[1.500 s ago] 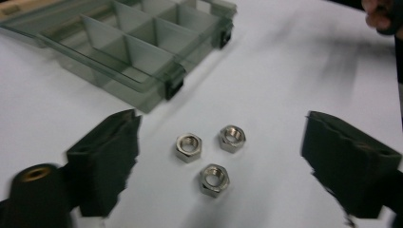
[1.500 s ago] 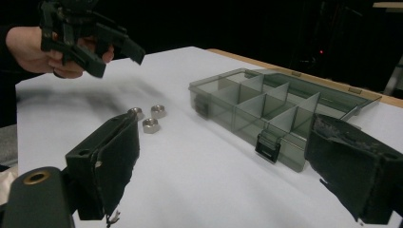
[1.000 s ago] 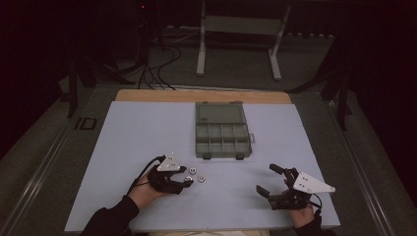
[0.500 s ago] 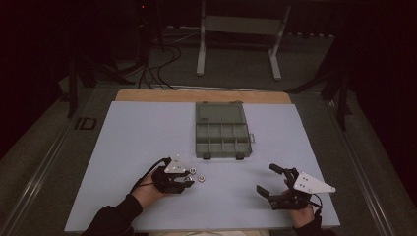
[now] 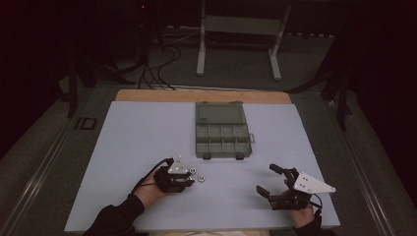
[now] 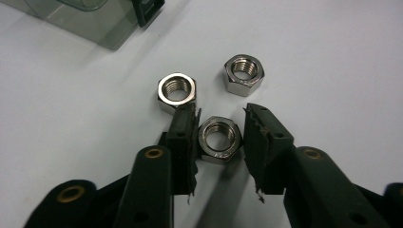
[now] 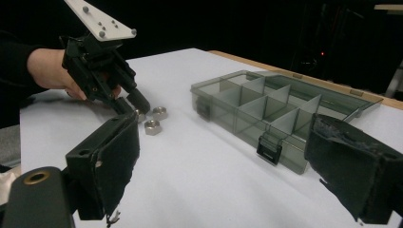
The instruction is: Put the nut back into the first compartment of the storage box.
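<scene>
My left tongs (image 6: 219,137) have come down around one nut (image 6: 219,138); the jaws sit on each side, not squeezing yet. Two more nuts (image 6: 177,90) lie just beyond. My right tongs (image 5: 276,187) wait wide open. The open box (image 5: 220,130) sits farther up the worktop (image 5: 128,142).
</scene>
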A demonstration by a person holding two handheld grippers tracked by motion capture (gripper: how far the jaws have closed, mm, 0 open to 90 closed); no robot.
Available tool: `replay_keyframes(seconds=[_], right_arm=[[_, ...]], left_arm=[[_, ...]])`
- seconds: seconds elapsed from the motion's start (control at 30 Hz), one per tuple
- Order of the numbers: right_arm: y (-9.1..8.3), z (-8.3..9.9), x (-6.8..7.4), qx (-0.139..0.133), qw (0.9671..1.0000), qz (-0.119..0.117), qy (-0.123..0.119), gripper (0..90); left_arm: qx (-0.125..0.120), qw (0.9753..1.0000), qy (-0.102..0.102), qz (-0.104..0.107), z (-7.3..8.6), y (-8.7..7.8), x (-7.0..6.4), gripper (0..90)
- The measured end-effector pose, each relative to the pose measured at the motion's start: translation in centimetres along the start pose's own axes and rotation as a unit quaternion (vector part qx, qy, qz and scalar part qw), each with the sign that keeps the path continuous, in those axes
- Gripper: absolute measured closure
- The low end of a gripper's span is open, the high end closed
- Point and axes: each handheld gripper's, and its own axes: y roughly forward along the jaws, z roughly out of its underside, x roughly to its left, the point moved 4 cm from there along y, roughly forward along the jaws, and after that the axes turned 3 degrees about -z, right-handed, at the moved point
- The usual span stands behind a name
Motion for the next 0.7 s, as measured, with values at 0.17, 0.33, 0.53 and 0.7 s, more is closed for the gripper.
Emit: replay_keyframes(seconds=[0.17,0.33,0.53,0.7], right_arm=[[0.0,0.0,0.0,0.0,1.0,0.0,0.0,11.4],[0.0,0.0,0.0,0.001,1.0,0.0,0.0,11.5],[0.0,0.0,0.0,0.001,1.0,0.0,0.0,11.5],[0.0,0.0,0.0,0.001,1.0,0.0,0.0,11.5]], left_arm=[[0.003,1.0,0.003,-0.006,0.0,0.0,0.0,70.3],[0.004,0.9999,0.009,-0.012,-0.1,0.0,-0.1,70.7],[0.0,0.9999,0.006,-0.014,0.0,-0.1,-0.1,70.7],[-0.023,0.9996,0.009,-0.011,-1.6,-2.5,-0.4,70.7]])
